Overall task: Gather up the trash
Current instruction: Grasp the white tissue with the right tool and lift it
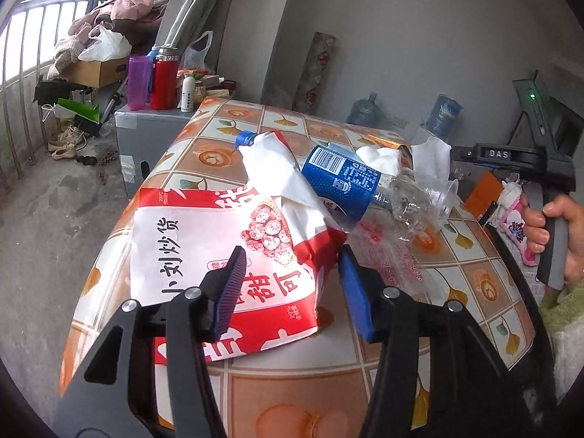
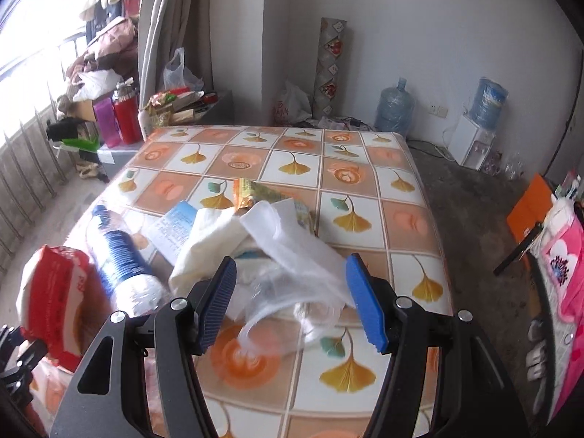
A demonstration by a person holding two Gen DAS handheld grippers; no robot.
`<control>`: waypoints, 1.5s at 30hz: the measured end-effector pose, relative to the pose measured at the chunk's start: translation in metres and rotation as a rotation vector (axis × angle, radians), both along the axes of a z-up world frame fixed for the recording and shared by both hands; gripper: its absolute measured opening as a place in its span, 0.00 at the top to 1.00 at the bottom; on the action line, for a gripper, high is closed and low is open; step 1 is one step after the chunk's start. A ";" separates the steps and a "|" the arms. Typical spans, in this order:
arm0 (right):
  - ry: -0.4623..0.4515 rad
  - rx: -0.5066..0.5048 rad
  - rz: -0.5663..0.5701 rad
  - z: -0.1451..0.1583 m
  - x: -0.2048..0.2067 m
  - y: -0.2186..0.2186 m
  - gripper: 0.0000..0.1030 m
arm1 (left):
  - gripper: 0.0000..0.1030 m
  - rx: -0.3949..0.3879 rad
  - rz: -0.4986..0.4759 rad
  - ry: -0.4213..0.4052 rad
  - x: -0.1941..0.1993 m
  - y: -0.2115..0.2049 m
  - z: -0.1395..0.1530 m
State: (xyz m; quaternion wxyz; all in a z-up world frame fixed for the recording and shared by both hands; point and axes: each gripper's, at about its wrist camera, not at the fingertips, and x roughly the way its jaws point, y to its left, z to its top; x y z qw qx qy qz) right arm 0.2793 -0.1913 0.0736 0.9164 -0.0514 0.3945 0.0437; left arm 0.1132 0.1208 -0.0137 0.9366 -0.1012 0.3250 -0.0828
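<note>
A red and white snack bag [image 1: 226, 255] lies on the patterned table [image 1: 292, 394], its lower edge between the fingers of my open left gripper [image 1: 292, 273]. Behind it lie a blue-labelled plastic bottle [image 1: 339, 179], white crumpled tissue [image 1: 430, 160] and clear plastic wrap [image 1: 419, 200]. In the right wrist view my open right gripper [image 2: 290, 292] hovers over white tissue [image 2: 226, 241] and a clear plastic bag [image 2: 292, 273]. The bottle [image 2: 120, 259] and the snack bag [image 2: 54, 292] lie to its left, a yellow wrapper [image 2: 252, 189] behind.
A grey box [image 1: 146, 138] with red and purple flasks [image 1: 162, 80] stands beyond the table's far left corner. Water jugs [image 2: 394, 107] and a dispenser [image 2: 471, 142] stand by the back wall. A pink cloth [image 2: 562, 273] and orange board [image 2: 529, 211] are at the right.
</note>
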 end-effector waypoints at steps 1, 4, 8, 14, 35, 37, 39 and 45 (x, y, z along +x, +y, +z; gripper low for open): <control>0.001 -0.013 0.001 -0.002 0.005 0.002 0.43 | 0.56 0.002 -0.001 -0.003 0.000 0.000 0.000; 0.008 -0.049 0.013 -0.008 0.016 0.006 0.50 | 0.61 0.011 -0.005 -0.007 -0.001 -0.002 0.002; 0.016 -0.076 0.020 -0.013 0.023 0.009 0.65 | 0.72 0.013 -0.013 -0.006 -0.001 -0.004 0.002; 0.012 -0.070 0.016 -0.013 0.021 0.008 0.91 | 0.79 0.014 -0.016 -0.007 -0.003 -0.005 0.001; -0.111 -0.103 -0.023 0.022 -0.003 -0.001 0.96 | 0.84 0.075 -0.034 -0.105 -0.019 -0.012 0.023; -0.126 -0.105 -0.029 0.027 -0.006 -0.002 0.97 | 0.84 0.079 -0.032 -0.116 -0.023 -0.012 0.026; -0.144 -0.108 -0.036 0.033 -0.010 -0.004 0.97 | 0.84 0.088 -0.030 -0.129 -0.026 -0.012 0.030; -0.190 -0.108 -0.060 0.052 -0.022 -0.012 0.97 | 0.85 0.090 -0.031 -0.164 -0.034 -0.012 0.041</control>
